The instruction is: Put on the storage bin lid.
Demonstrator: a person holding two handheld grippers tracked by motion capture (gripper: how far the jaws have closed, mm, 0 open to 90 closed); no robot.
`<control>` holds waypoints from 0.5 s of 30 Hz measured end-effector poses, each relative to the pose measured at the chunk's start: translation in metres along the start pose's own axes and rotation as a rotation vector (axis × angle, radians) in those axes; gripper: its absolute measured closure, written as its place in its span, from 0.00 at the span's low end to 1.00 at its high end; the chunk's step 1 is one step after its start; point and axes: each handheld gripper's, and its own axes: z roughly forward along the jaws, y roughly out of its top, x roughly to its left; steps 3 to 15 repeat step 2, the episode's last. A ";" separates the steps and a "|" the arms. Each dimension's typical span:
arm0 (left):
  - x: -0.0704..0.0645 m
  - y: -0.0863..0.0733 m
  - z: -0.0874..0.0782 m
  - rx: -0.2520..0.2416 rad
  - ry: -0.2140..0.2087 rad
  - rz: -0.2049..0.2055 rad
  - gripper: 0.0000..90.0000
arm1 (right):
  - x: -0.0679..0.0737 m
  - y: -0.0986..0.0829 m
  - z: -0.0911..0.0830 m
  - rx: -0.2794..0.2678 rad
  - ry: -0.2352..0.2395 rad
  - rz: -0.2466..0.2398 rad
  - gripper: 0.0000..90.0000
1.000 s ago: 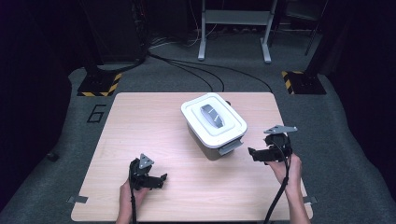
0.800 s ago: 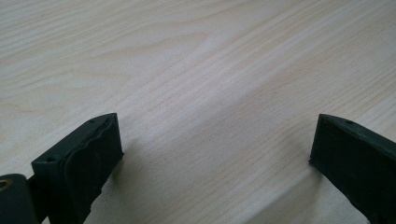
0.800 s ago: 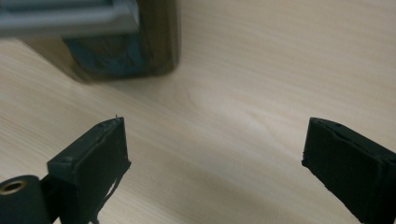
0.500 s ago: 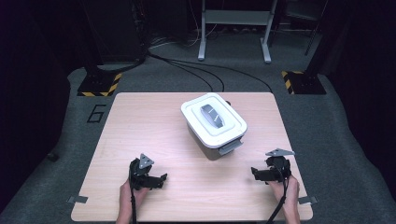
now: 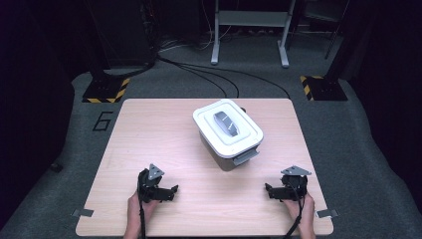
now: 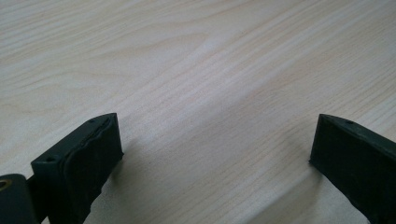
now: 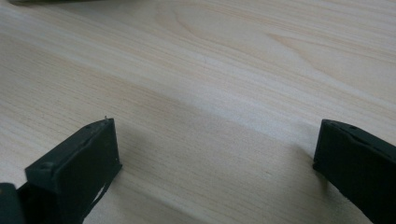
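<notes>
Both hand-held grippers, L (image 5: 171, 189) & R (image 5: 268, 189), jaws apart, near table (image 5: 149, 134) front edge, lidded box (image 5: 228, 133) well apart.

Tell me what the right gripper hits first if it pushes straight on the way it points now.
Probably the left gripper. The right gripper lies low over the table, its open fingers aimed sideways at the other hand, with bare wood between. The white box sits off that line, though depth is uncertain.

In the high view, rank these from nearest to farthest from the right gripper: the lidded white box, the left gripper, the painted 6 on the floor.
From the right gripper:
1. Lidded white box, just up and left, mid-table.
2. Left gripper, across the near edge, at the left.
3. Painted 6, on the floor past the table's far-left corner.
</notes>
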 end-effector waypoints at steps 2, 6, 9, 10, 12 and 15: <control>0.000 0.000 0.000 0.008 -0.005 0.003 0.02 | -0.001 0.000 0.000 0.004 0.005 -0.010 0.00; 0.000 0.000 0.000 0.008 -0.005 0.003 0.02 | -0.001 0.000 0.000 0.004 0.005 -0.010 0.00; 0.000 0.000 0.000 0.008 -0.005 0.003 0.02 | -0.001 0.000 0.000 0.004 0.005 -0.010 0.00; 0.000 0.000 0.000 0.008 -0.005 0.003 0.02 | -0.001 0.000 0.000 0.004 0.005 -0.010 0.00; 0.000 0.000 0.000 0.008 -0.005 0.003 0.02 | -0.001 0.000 0.000 0.004 0.005 -0.010 0.00; 0.000 0.000 0.000 0.008 -0.005 0.003 0.02 | -0.001 0.000 0.000 0.004 0.005 -0.010 0.00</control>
